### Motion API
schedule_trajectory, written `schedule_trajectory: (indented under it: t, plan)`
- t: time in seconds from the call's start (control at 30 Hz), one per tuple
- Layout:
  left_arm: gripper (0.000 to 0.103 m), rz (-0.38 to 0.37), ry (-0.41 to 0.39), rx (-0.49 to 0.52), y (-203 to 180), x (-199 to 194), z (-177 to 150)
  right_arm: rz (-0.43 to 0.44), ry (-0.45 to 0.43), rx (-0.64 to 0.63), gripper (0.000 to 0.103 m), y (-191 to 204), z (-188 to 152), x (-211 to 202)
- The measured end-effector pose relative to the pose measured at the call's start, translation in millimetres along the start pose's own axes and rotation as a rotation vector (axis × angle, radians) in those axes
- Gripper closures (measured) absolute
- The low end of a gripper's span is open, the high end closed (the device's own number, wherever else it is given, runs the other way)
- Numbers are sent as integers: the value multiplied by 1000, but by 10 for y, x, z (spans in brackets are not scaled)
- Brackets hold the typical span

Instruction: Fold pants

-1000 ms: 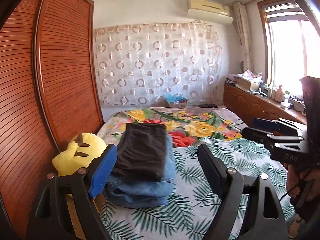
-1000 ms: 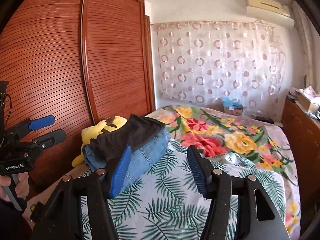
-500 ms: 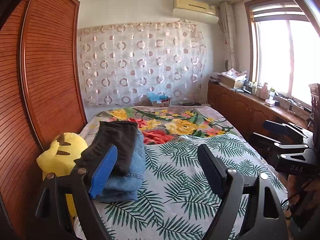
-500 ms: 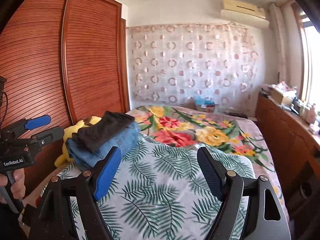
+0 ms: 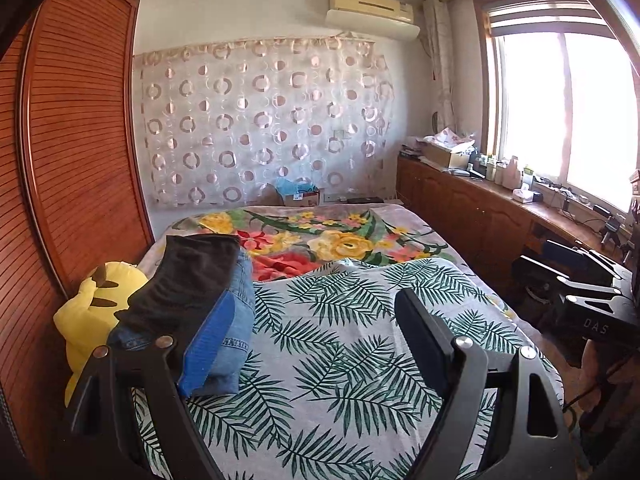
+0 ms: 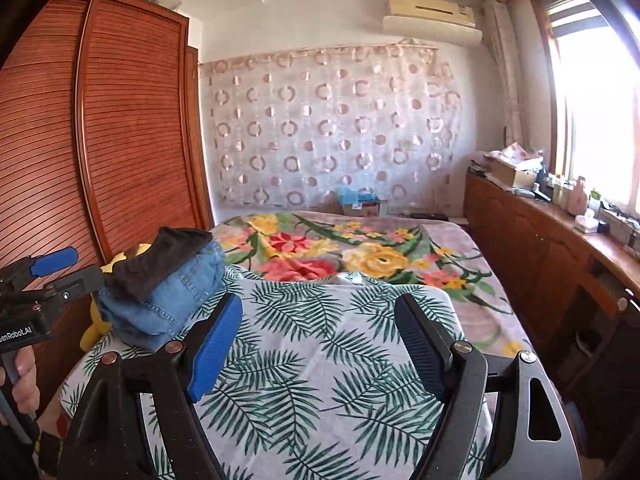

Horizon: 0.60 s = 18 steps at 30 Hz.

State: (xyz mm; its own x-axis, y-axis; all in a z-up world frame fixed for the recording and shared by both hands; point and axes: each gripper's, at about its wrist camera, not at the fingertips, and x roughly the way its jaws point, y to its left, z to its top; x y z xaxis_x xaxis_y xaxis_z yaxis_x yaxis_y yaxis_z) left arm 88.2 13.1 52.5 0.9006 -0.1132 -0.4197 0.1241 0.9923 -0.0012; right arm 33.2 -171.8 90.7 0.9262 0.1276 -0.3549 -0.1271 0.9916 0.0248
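I had both grippers spread wide and empty, the left gripper point(image 5: 316, 340) and right gripper point(image 6: 320, 344) hovering over the bed point(image 6: 320, 360). The folded dark pants point(image 5: 188, 276) lay atop folded jeans point(image 6: 168, 300), stacked beside the yellow plush point(image 5: 88, 308). I judged them soft, limp, fairly light; best pinched along a folded edge.
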Motion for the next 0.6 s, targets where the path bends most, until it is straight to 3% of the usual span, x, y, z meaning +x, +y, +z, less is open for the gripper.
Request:
schedule_trajectory:
  t: [0.6]
  plan:
    - [20,-1,-41,-2,-30,-190,52,-41,-49,4,23,234,-167,-90]
